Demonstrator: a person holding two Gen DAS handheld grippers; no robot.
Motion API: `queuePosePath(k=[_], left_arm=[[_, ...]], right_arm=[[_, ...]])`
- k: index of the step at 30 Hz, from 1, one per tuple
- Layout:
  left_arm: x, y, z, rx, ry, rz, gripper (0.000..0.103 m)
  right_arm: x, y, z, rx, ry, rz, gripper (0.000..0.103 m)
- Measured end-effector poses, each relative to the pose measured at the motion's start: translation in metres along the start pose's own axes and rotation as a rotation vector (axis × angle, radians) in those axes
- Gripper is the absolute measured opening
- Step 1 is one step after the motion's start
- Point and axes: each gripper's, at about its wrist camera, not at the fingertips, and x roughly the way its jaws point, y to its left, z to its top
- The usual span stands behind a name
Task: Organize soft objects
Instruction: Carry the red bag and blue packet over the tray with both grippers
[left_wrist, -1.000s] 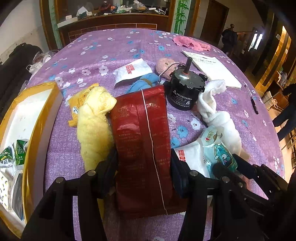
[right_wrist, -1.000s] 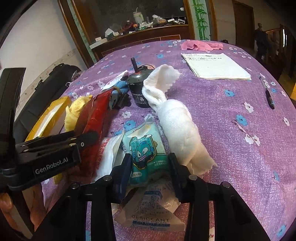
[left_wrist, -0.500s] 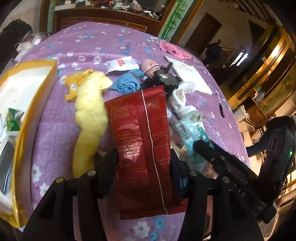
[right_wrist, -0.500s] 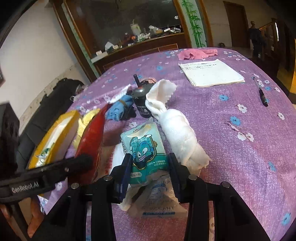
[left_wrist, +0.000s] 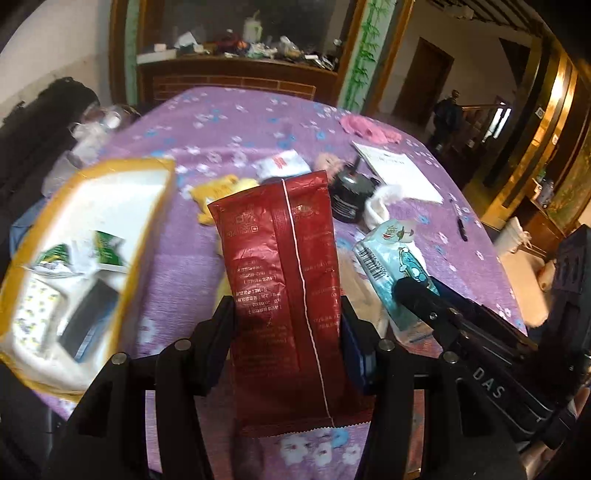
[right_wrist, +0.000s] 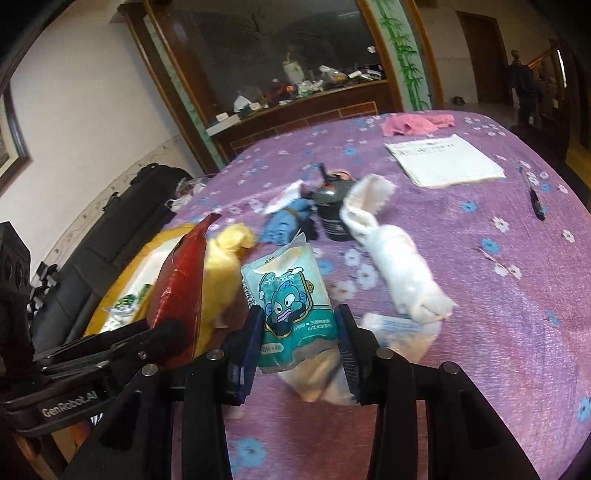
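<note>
We are gripping the red foil pouch (left_wrist: 284, 280) in our left hand-held gripper (left_wrist: 286, 332), its two fingers pressing against the pouch's sides so that it is standing upright above the purple flowered tabletop (left_wrist: 229, 125). Taking that pouch as our landmark, our right hand-held gripper (right_wrist: 300, 341) is working just to its right, clamping a teal tissue pack (right_wrist: 290, 295) with a cartoon fish on it, and the pack is hanging clear of the tabletop. A flat white sachet (right_wrist: 400, 330) is lying just past the tissue pack, farther right of the pouch. To the pouch's left, a yellow-rimmed box (left_wrist: 147, 225) is sitting near the tabletop edge, holding green-and-white packets (left_wrist: 107, 251) and a dark flat item we cannot identify. Just behind the pouch, a yellow cloth (right_wrist: 225, 269) is lying crumpled. Behind and to the right, a rolled white towel (right_wrist: 399, 258) is stretching along the tabletop, with one end close beside a black cylindrical motor (right_wrist: 332, 206); a blue cloth (right_wrist: 284, 225) is lying beside that motor. Farther back on the right, a white paper pad (right_wrist: 443, 164) and a dark pen (right_wrist: 533, 195) are lying well apart from the pouch, and a pink cloth (right_wrist: 413, 123) is lying farthest off.
</note>
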Motion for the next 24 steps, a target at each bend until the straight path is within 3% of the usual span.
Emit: queuePosePath(k=[12, 18, 24], left_arm=[[-0.025, 0.061, 0.009, -0.041, -0.070, 0.134, 0.052], [-0.032, 0.128, 0.030, -0.122, -0.073, 0.170, 0.052], [0.004, 0.201, 0.055, -0.148, -0.007, 0.237, 0.052]], right_arm=[[0.028, 0.066, 0.011, -0.086, 0.003, 0.093, 0.038], [0.081, 0.118, 0.026, -0.126, 0.055, 0.186, 0.038], [0.156, 0.164, 0.045, -0.127, 0.153, 0.235, 0.039]])
